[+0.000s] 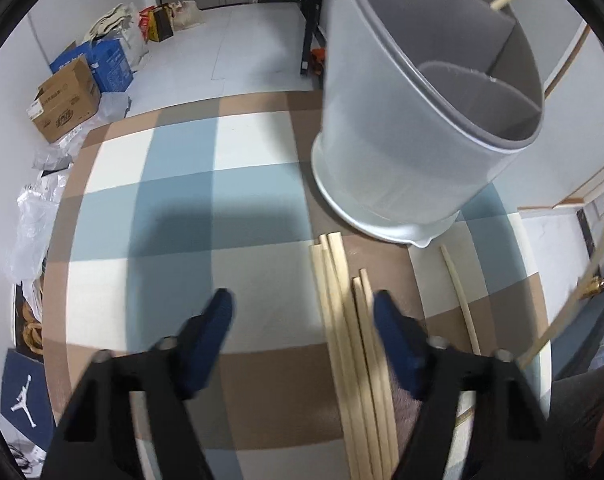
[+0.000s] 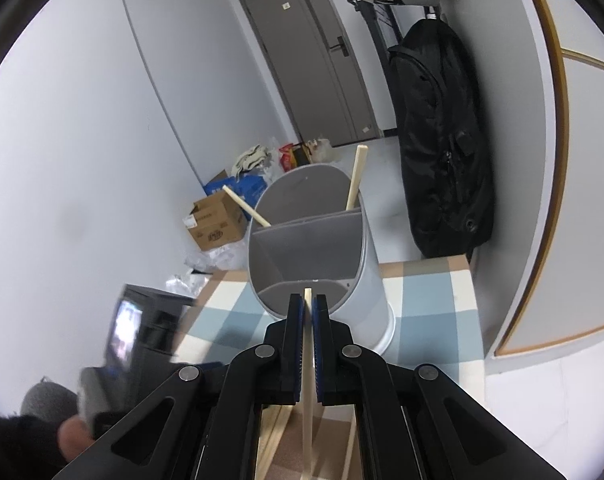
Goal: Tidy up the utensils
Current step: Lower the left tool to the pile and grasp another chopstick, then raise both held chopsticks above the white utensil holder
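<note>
Operator: Chopsticks go in the grey divided holder (image 2: 313, 240) on the checked cloth (image 1: 182, 216); two stand inside.
Partner: Grippers?
Operator: My right gripper (image 2: 309, 308) pinches one chopstick (image 2: 307, 360). My left gripper (image 1: 302, 312) hangs released over the loose bundle (image 1: 349, 320).
Partner: Handling?
Operator: Light, stiff, likely rolls; I'd take hold mid-shaft.

place: room in a home or small flat, used partly for storage
door: grey door (image 2: 321, 60) with lever handle, plain white walls
floor: pale floor tiles (image 1: 238, 48), cardboard box (image 1: 64, 100), blue box (image 1: 110, 62) and bags (image 1: 158, 20) piled along the wall
bench: checked blue, white and tan cloth (image 1: 182, 208) on the bench
other: black backpack (image 2: 441, 140) hanging on a rack, plastic wrap (image 1: 34, 216) beside the bench
</note>
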The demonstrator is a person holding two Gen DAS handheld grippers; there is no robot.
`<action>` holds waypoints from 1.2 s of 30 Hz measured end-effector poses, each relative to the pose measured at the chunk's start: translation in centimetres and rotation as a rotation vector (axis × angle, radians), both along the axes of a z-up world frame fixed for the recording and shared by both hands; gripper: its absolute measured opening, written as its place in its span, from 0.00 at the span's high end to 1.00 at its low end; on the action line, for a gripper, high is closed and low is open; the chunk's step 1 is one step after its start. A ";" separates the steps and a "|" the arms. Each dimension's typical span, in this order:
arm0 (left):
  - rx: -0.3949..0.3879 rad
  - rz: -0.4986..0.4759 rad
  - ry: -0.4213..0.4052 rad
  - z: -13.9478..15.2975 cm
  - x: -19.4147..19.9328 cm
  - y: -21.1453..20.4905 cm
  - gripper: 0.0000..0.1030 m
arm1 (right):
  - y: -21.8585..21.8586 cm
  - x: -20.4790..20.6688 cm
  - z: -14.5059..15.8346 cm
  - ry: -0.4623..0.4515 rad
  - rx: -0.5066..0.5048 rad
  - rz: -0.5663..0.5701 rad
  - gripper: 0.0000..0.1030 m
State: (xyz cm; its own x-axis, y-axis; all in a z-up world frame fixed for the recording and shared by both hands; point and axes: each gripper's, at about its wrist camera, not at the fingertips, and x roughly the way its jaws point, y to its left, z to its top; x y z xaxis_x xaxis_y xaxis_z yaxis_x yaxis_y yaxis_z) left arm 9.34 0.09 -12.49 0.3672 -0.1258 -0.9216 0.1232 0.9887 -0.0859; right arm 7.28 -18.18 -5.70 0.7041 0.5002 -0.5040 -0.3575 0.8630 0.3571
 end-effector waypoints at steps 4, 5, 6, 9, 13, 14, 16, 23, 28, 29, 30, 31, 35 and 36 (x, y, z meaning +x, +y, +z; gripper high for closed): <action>0.009 -0.005 0.037 -0.5 0.6 -0.2 0.65 | -0.2 0.0 -0.3 0.002 0.016 0.001 0.96; 0.006 0.001 0.048 -0.6 0.7 -0.1 0.68 | -0.2 0.0 -0.3 0.001 0.014 0.000 0.96; -0.013 0.009 0.056 -0.7 0.9 0.1 0.69 | -0.2 0.0 -0.3 -0.002 0.010 0.001 0.96; -0.028 0.029 0.067 -0.6 1.2 0.6 0.81 | -0.2 -0.1 -0.3 -0.007 0.013 0.005 0.96; -0.093 0.081 0.071 -0.4 1.4 1.4 0.99 | -0.4 -0.1 -0.3 -0.002 0.019 0.003 0.96; -0.106 0.095 0.063 -0.2 1.4 1.8 0.99 | -0.5 0.0 -0.3 -0.001 0.021 0.001 0.96; -0.132 0.101 0.055 0.2 1.4 2.3 0.99 | -0.6 0.0 -0.2 0.004 0.028 -0.002 0.96; -0.208 0.106 0.025 1.7 0.1 3.7 0.99 | -0.4 0.1 -0.3 0.007 0.035 -0.004 0.96; -0.270 0.128 -0.015 3.4 -1.2 4.0 0.99 | -0.5 -0.2 -0.2 -0.006 0.032 -0.009 0.96; -0.272 0.125 -0.036 4.0 -1.6 4.1 0.99 | -0.6 -0.2 -0.2 -0.009 0.034 -0.010 0.96; -0.273 0.121 -0.057 4.5 -1.6 4.0 0.99 | -0.7 -0.3 -0.1 -0.013 0.036 -0.011 0.96; -0.272 0.114 -0.086 5.2 -2.0 4.1 0.99 | -0.7 -0.4 0.0 -0.017 0.037 -0.012 0.96; -0.286 0.091 -0.175 7.6 -2.4 3.6 0.99 | -0.5 -0.8 0.6 -0.040 0.028 -0.003 0.96; -0.290 0.086 -0.193 8.1 -2.7 3.6 0.99 | -0.4 -1.0 0.8 -0.047 0.023 0.002 0.96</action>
